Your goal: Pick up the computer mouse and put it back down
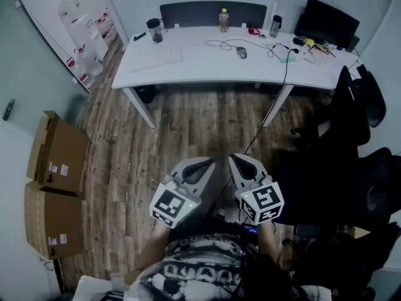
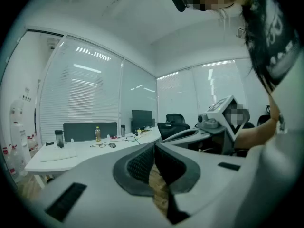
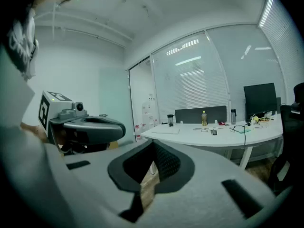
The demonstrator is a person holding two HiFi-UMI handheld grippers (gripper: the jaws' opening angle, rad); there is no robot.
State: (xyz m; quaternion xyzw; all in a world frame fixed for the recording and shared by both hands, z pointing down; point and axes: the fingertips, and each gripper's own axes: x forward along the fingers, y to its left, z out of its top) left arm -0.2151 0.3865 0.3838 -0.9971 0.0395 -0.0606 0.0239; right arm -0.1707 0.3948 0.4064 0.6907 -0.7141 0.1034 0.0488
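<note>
The grey computer mouse (image 1: pixel 242 52) lies on the white desk (image 1: pixel 207 71) far across the room, its cable looping beside it. It shows as a small dark shape in the left gripper view (image 2: pixel 112 145) and in the right gripper view (image 3: pixel 213 132). Both grippers are held close to the person's body, well short of the desk. My left gripper (image 1: pixel 207 163) (image 2: pixel 154 148) is shut with nothing in it. My right gripper (image 1: pixel 236 160) (image 3: pixel 153 144) is shut too, also with nothing in it. The two point side by side toward the desk, over wooden floor.
On the desk stand a white keyboard (image 1: pixel 155 58), a dark cup (image 1: pixel 155 30), a yellow bottle (image 1: pixel 223 20) and a monitor (image 1: pixel 329 21). Black office chairs (image 1: pixel 351 118) crowd the right side. Cardboard boxes (image 1: pixel 56 162) stand at the left wall.
</note>
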